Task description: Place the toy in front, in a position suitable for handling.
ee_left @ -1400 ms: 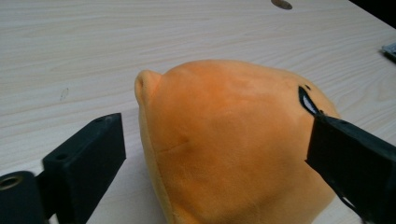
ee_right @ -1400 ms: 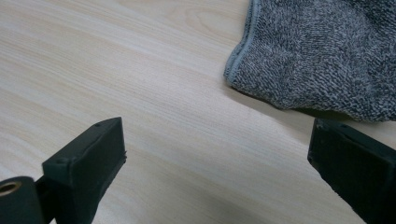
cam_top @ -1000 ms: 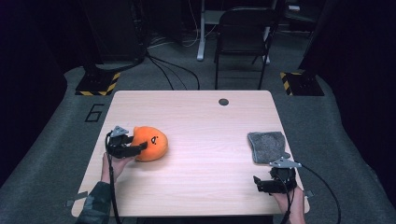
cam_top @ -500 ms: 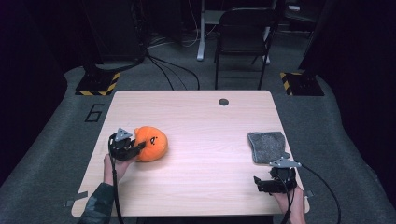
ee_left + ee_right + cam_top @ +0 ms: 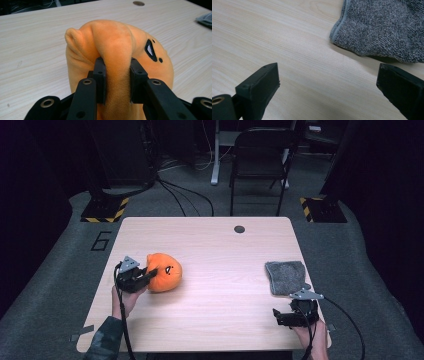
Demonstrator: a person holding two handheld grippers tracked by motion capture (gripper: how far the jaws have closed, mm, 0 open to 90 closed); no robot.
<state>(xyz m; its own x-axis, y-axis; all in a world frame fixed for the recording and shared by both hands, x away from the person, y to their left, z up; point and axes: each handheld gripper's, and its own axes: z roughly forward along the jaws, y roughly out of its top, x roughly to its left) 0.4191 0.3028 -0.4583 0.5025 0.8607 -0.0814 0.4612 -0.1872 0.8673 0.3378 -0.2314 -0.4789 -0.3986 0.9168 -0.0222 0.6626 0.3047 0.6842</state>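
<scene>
An orange plush toy (image 5: 165,272) with a black-and-white eye mark lies on the left half of the wooden table (image 5: 225,250). My left gripper (image 5: 149,273) is at its left side. Its jaws have just been closing, and they now pinch a fold of the plush toy (image 5: 117,42) between the pads of my left gripper (image 5: 117,67). My right gripper (image 5: 292,312) rests near the table's front right edge. In the right gripper view my right gripper (image 5: 329,75) stands open over bare wood, with a grey towel (image 5: 384,27) just beyond it.
The grey towel (image 5: 286,276) lies folded on the right side of the table. A round dark cable hole (image 5: 239,229) sits near the far edge. A folding chair (image 5: 260,155) and cables stand on the floor beyond the table.
The left gripper's jaws have closed onto the plush toy, squeezing a ridge of fabric. The right gripper has stayed where it was.
</scene>
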